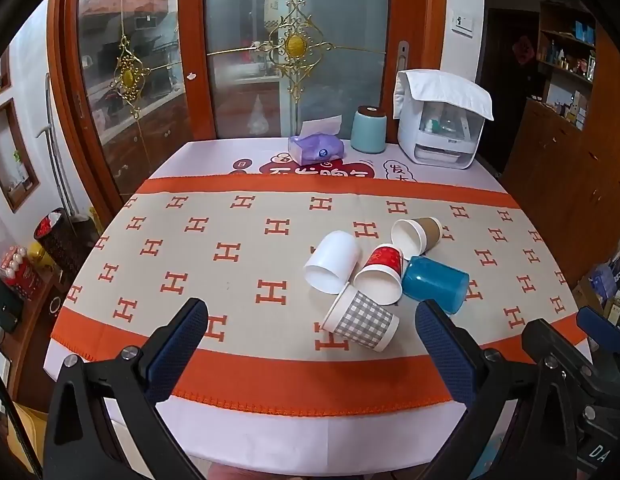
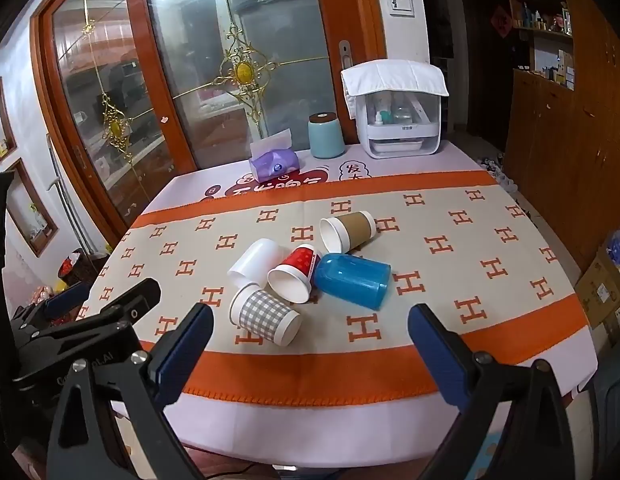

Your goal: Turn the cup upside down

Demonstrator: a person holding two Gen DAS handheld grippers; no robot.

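Several cups lie on their sides in a cluster on the patterned cloth: a white cup (image 1: 332,262) (image 2: 255,262), a red cup (image 1: 380,274) (image 2: 295,272), a brown-sleeved cup (image 1: 416,234) (image 2: 348,231), a blue plastic cup (image 1: 436,284) (image 2: 352,280) and a grey checked cup (image 1: 360,318) (image 2: 265,314). My left gripper (image 1: 312,314) is open and empty near the table's front edge, short of the cups. My right gripper (image 2: 310,318) is open and empty, also short of the cluster. The left gripper's body (image 2: 89,320) shows at the left of the right wrist view.
At the table's far edge stand a purple tissue pack (image 1: 316,148) (image 2: 273,164), a teal canister (image 1: 368,130) (image 2: 326,136) and a white appliance (image 1: 440,120) (image 2: 398,110) with a cloth on top. Glass doors stand behind the table (image 1: 269,428), and wooden cabinets (image 2: 570,140) to the right.
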